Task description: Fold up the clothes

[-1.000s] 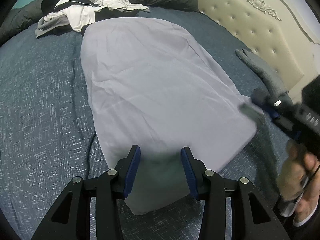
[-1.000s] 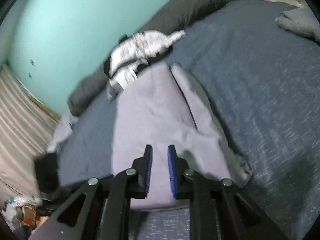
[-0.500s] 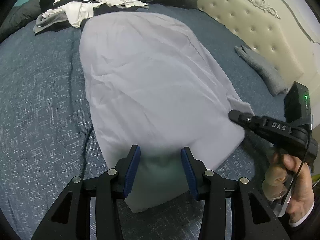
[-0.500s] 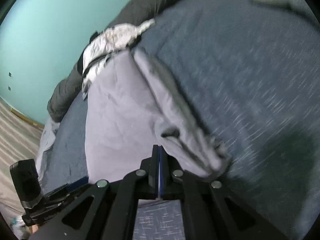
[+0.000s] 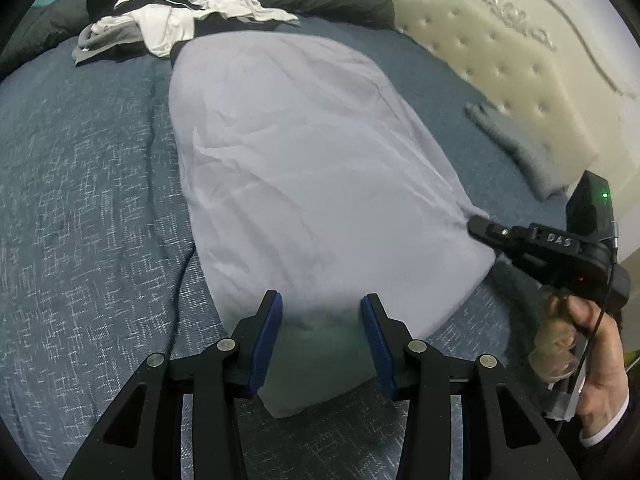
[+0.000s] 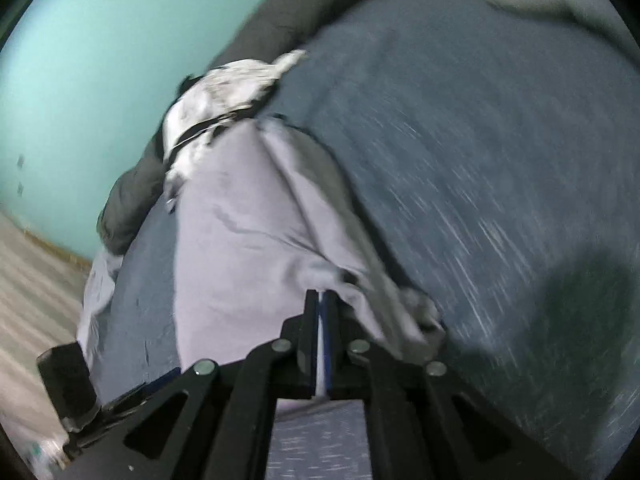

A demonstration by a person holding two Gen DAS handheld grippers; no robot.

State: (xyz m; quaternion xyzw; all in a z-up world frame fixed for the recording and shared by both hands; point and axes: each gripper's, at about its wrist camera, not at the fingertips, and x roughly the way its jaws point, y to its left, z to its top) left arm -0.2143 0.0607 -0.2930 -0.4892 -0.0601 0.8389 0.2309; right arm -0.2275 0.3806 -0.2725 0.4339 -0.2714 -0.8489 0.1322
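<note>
While the lavender garment is lying spread over the bed, these lines are reading outward from it:

Lavender garment (image 5: 304,184): it is lying flat and lengthwise on the blue bedspread (image 5: 80,208), its near end reaching toward the person, its far end touching the heap of white and black clothes (image 5: 180,12).
What is changing: the right gripper (image 6: 322,320), whose jaws were standing apart over the cloth a second ago, is now pressing its jaws together on the garment's right edge near the near corner; a thin strip of pale cloth is showing between the pads.
Cloth at the pinch: the edge is bunching into a raised ridge beside the right gripper (image 5: 480,226), where earlier it was lying flatter.
Left gripper (image 5: 322,340): it is hovering over the garment's near end with its jaws spread, pinching nothing, as it was a second ago.
Meaning for the task: I judge the fold is only beginning; one edge is being secured, and the opposite near corner is waiting to be caught.
Outward: a grey folded piece (image 5: 516,144) is lying well right of the garment, beside the cream headboard (image 5: 520,60).
</note>
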